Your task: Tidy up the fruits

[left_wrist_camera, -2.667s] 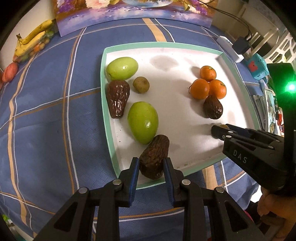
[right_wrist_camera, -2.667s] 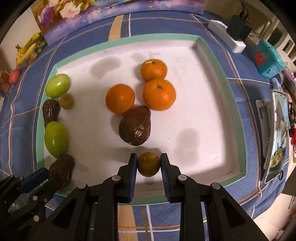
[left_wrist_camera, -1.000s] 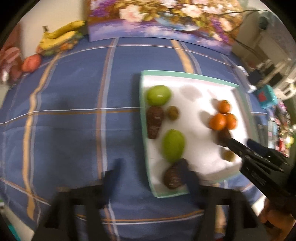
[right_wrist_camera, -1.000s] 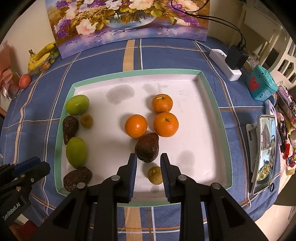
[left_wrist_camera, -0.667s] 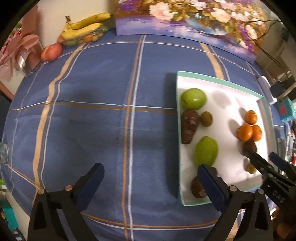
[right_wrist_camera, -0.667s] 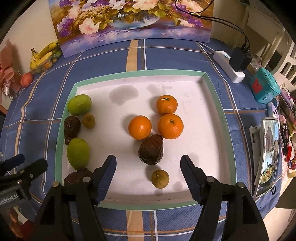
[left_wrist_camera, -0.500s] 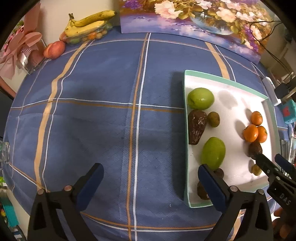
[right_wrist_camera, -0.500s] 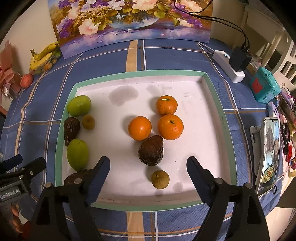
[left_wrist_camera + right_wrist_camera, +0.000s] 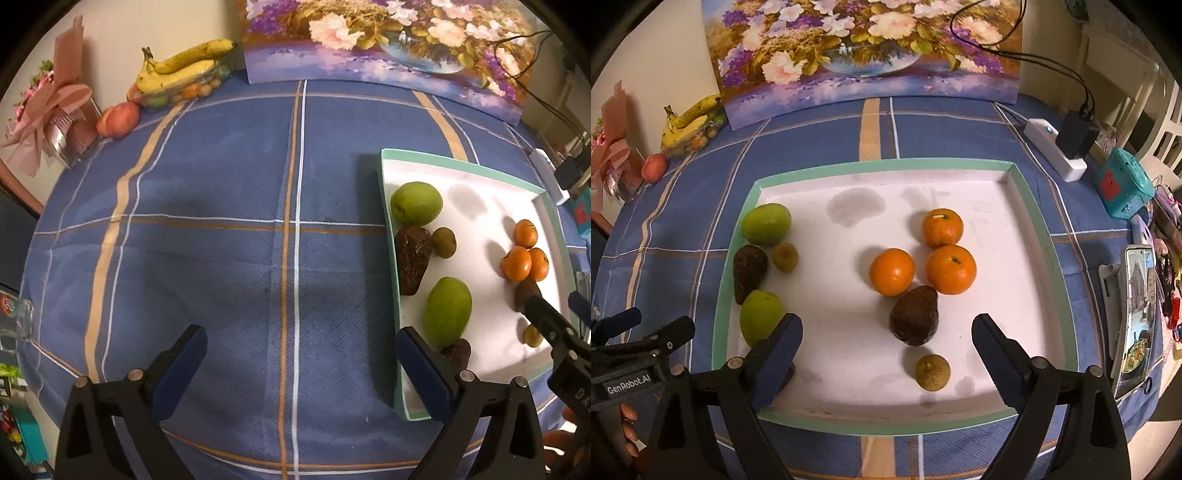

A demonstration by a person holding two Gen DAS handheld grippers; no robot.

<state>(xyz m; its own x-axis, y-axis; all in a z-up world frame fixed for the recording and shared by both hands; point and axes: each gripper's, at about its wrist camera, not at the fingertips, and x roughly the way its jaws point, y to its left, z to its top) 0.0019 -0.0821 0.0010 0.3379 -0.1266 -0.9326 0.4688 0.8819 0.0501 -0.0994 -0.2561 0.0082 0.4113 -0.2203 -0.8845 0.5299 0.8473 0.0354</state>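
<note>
The left tool reads "GenRobot.AI" on its body, seen from the right wrist view. The table wears a blue plaid cloth, with a flower painting at the back, bananas in the corner and a white power strip off to the side. The white tray holds green fruits, dark avocados and three oranges. The right tool is still spreading wider with nothing gripped, the small brown fruit lying loose between its fingers. The left tool is spread wide over bare cloth, beside the tray.
</note>
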